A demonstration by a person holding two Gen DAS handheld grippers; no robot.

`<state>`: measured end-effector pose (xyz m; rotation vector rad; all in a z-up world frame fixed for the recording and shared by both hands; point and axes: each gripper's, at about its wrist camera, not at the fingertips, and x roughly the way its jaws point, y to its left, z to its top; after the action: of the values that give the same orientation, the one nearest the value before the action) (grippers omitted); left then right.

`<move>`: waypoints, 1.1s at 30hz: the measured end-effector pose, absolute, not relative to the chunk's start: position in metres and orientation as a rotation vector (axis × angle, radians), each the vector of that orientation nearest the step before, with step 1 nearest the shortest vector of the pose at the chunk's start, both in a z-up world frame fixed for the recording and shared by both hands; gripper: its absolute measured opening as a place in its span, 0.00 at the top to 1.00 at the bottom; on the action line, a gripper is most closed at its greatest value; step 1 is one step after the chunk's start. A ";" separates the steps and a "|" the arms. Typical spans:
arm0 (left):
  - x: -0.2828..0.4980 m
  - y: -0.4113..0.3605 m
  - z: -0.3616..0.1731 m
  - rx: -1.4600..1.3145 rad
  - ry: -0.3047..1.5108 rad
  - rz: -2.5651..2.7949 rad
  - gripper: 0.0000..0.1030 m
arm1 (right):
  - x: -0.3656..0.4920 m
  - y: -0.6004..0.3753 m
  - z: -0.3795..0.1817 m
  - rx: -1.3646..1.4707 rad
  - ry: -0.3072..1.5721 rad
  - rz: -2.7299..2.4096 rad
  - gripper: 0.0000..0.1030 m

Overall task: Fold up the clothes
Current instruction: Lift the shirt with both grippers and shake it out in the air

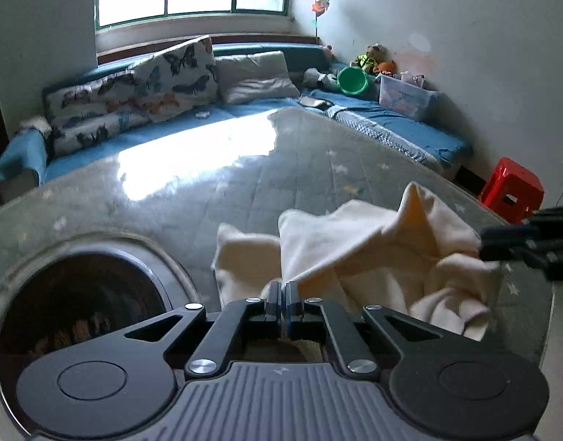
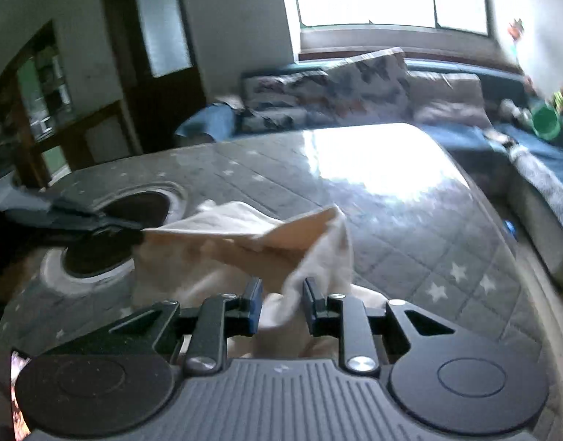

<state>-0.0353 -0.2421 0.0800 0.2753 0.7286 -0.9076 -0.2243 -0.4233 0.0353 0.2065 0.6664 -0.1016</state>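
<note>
A cream cloth (image 1: 373,253) hangs crumpled and lifted above a grey quilted table cover with stars (image 1: 244,191). My left gripper (image 1: 284,286) is shut on one edge of the cloth. In the right wrist view the cloth (image 2: 244,235) stretches from the left gripper (image 2: 134,233) at the left toward my right gripper (image 2: 281,294). The right gripper's jaws stand apart with a fold of cloth hanging between them. In the left wrist view the right gripper (image 1: 483,246) shows at the cloth's right edge.
A round hole (image 1: 79,312) opens in the table cover at the left; it also shows in the right wrist view (image 2: 116,235). A blue sofa (image 1: 171,128) with butterfly cushions, a green bowl (image 1: 353,80) and a plastic box (image 1: 406,95) stands behind. A red stool (image 1: 512,189) is at the right.
</note>
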 end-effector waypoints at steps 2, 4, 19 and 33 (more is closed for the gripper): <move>-0.035 -0.241 0.078 0.268 0.739 -0.914 0.95 | -0.220 -0.427 0.032 0.174 0.669 -0.143 0.77; -0.034 -0.241 0.077 0.265 0.750 -0.914 0.92 | -0.217 -0.432 0.031 0.146 0.648 -0.185 0.74; -0.034 -0.262 0.054 0.288 0.827 -0.976 0.91 | -0.199 -0.457 0.027 0.178 0.759 -0.137 0.96; 0.052 -0.224 0.148 0.139 0.620 -0.696 0.97 | -0.103 -0.484 0.134 0.128 0.493 -0.185 0.98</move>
<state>0.0517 -0.2237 0.1481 0.1395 0.6195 -0.6958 -0.1025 -0.4841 0.1339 0.1284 0.4935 -0.1852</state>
